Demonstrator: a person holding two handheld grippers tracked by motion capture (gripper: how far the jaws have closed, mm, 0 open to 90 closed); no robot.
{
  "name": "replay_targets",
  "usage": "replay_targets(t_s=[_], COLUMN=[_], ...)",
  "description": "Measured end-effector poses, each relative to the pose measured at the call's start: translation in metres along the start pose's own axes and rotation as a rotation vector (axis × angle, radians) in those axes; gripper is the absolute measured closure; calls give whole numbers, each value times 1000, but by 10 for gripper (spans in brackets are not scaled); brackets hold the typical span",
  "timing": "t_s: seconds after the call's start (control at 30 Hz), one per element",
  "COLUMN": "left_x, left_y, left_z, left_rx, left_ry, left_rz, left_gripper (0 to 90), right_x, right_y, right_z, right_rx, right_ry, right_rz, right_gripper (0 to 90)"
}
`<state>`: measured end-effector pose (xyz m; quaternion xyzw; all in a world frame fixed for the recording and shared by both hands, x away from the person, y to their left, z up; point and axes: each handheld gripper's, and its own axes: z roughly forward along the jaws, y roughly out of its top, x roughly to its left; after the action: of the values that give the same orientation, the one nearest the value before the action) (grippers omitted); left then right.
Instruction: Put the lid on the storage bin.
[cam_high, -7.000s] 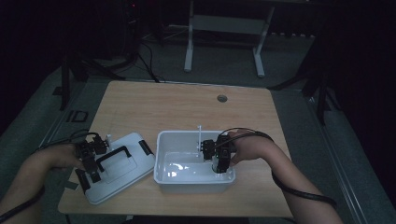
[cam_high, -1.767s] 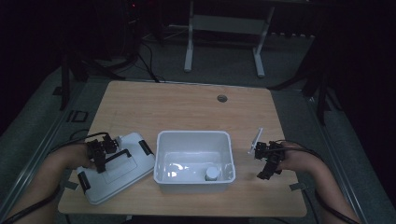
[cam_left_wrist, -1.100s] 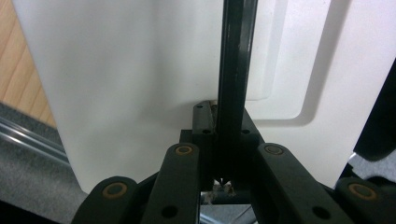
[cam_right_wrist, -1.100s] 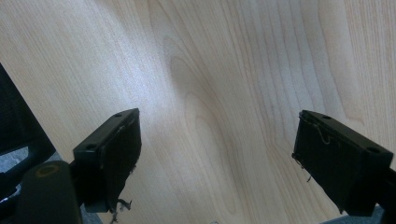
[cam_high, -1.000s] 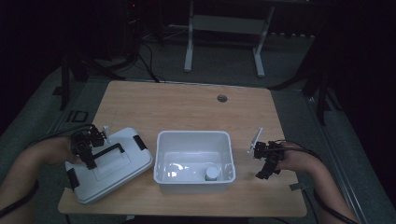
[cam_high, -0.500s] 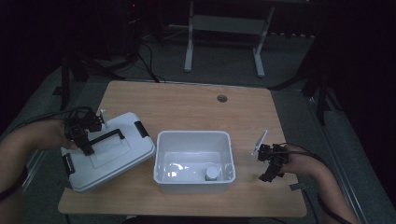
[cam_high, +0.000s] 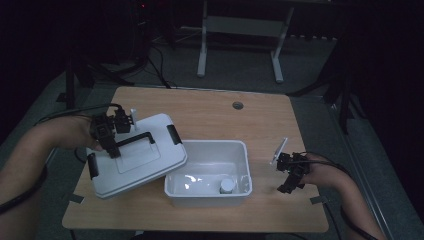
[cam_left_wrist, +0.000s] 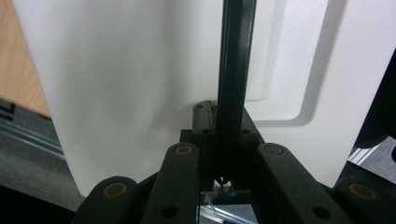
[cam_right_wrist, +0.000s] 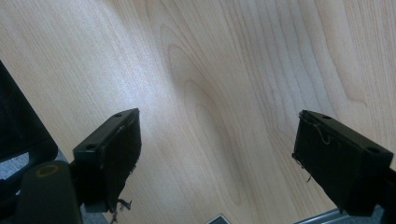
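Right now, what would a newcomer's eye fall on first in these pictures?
First, the white lid at the table's left: the left gripper is shut on its black handle and holds it tilted beside the open white box. Next, a small round cap inside the box, and the right gripper, open, near the right edge.

Take the bin (cam_high: 207, 172) as your landmark on the desk (cam_high: 215, 107). A small jar (cam_high: 226, 185) sits inside it, toward its right near corner. The lid (cam_high: 135, 155) lies tilted just left of it, one corner overlapping its left rim.
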<state>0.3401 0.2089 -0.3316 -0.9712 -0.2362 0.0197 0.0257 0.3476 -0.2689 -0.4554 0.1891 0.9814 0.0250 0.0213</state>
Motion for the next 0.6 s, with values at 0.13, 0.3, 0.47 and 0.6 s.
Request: replay_targets(t_s=[0.13, 0.3, 0.47, 0.6], left_x=[-6, -17, -27, -36], left_y=[13, 34, 56, 75], left_z=[-1, -2, -8, -11], left_rx=[-2, 6, -7, -14], left_ry=[3, 8, 13, 13], left_rz=[36, 94, 144, 191], left_gripper=[837, 837, 836, 836], right_x=[-1, -1, 0, 1], right_y=[1, 1, 1, 1], right_z=[1, 2, 6, 6], right_rx=[-3, -4, 8, -1], right_ry=[1, 4, 8, 10], right_rz=[1, 1, -2, -3], right_gripper=[147, 147, 147, 147])
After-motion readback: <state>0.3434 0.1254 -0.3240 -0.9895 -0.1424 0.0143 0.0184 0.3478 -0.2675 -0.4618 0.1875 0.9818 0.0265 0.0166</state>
